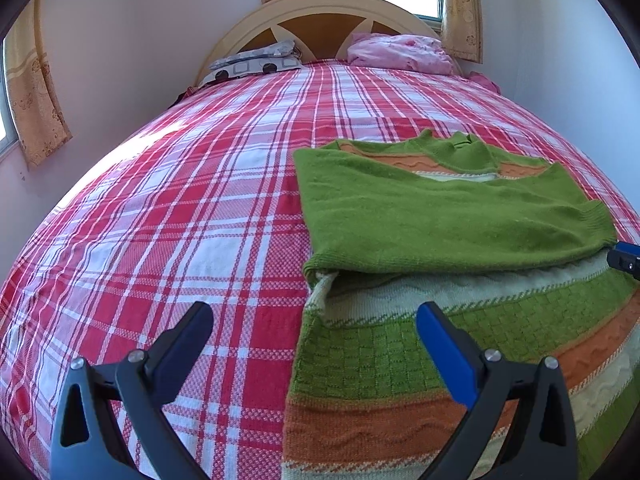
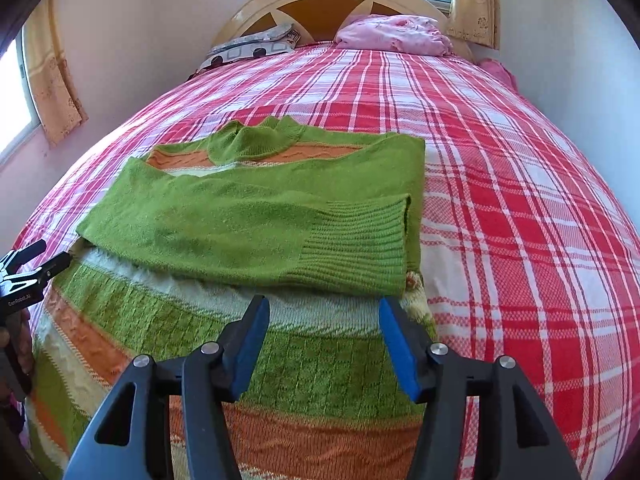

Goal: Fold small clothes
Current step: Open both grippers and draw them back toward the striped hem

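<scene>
your sweater (image 2: 256, 216) lies on the bed (image 1: 160, 220) toward its foot end and nearer the right edge, with both sleeves (image 2: 352, 248) already folded across the chest and the striped lower body (image 2: 304, 364) not yet folded. your left tool (image 1: 314, 324) stands apart over the sweater's left edge, and your right tool (image 2: 324, 316) is apart over the striped hem, both holding nothing. what looks left is to bring the bottom up toward the collar (image 2: 256, 136) and tidy the stack.
</scene>
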`<state>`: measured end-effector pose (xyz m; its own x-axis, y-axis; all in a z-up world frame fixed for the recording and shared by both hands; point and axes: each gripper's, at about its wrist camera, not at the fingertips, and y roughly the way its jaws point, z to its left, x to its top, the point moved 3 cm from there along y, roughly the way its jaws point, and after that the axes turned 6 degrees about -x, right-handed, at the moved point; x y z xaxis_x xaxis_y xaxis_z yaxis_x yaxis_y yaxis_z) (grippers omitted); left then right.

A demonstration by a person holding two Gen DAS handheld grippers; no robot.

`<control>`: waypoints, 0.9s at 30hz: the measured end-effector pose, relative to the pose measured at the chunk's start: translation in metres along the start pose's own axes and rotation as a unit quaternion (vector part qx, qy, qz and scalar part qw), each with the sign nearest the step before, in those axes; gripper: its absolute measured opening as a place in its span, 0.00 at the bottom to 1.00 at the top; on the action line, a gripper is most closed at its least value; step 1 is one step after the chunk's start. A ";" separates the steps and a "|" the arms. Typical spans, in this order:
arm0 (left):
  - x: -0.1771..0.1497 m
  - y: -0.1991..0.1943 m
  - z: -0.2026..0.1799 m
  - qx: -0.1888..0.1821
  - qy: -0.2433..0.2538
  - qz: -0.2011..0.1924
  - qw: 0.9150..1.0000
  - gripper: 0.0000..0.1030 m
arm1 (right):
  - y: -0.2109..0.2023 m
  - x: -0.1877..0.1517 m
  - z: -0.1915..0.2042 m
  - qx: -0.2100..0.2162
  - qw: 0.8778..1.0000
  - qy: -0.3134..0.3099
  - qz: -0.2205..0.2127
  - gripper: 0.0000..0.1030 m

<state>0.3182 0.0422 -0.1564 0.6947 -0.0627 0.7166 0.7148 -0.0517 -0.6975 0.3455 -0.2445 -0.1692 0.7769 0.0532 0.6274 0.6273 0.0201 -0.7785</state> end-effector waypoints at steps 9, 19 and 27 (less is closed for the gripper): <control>-0.001 -0.015 -0.005 -0.005 0.002 -0.009 1.000 1.00 | -0.006 -0.012 -0.006 0.000 1.000 0.014 0.000 0.57; -0.014 -0.044 -0.013 -0.022 0.010 -0.021 0.999 1.00 | -0.024 -0.030 0.000 0.009 1.000 0.006 -0.002 0.58; -0.039 -0.066 -0.019 -0.038 0.019 -0.017 0.999 1.00 | -0.043 -0.055 0.013 0.019 1.000 -0.006 -0.001 0.58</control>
<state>0.2422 0.0296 -0.1382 0.6653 -0.0967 0.7403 0.7290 -0.1293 -0.6721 0.2755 -0.2355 -0.1702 0.7753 0.0643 0.6283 0.6256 0.0582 -0.7780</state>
